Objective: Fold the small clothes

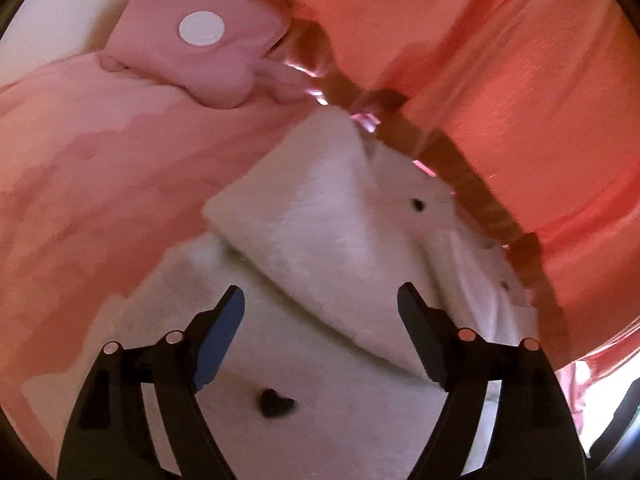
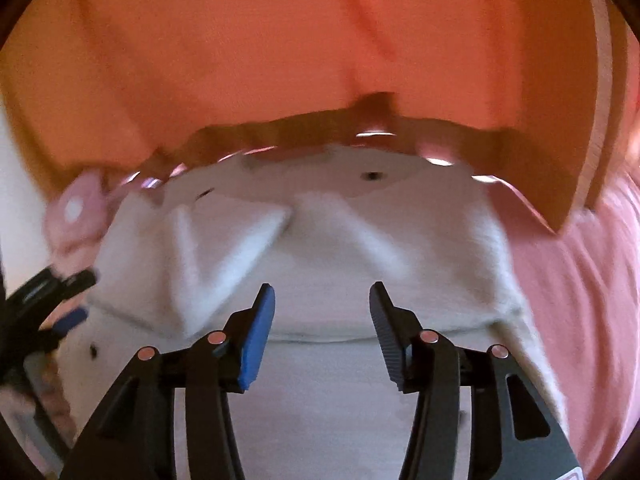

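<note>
So I'm mid-fold on this little white fleece garment (image 1: pixel 320 264), which is lying on a pink sheet (image 1: pixel 80 184) right up against an orange fabric wall (image 1: pixel 500 80), some kind of bin or cushion, can't really tell. Looks like part of it is already turned over: from the left wrist view there's a thick flap doubled back across the middle, with a small dark heart print (image 1: pixel 275 403) showing on the layer below. My left gripper (image 1: pixel 322 308) hangs right over that flap with its jaws spread wide, nothing in them. My right gripper (image 2: pixel 322 304) is the same deal, jaws released and empty, hovering just above the near edge of the fold in the right wrist view. My guess is I'm between grabs, lining up for the next fold. What it calls for, I think, is dropping both sets of jaws onto the near hem and pinching through both layers so the fluffy stuff doesn't slide apart, then carrying it toward the orange side. There's also a pink padded flower thing (image 1: pixel 200 44) with a white round centre sitting beyond the garment, so I'd keep the fold clear of that. No brand, tags or readable writing anywhere that I can spot; it's all pretty blurry.
</note>
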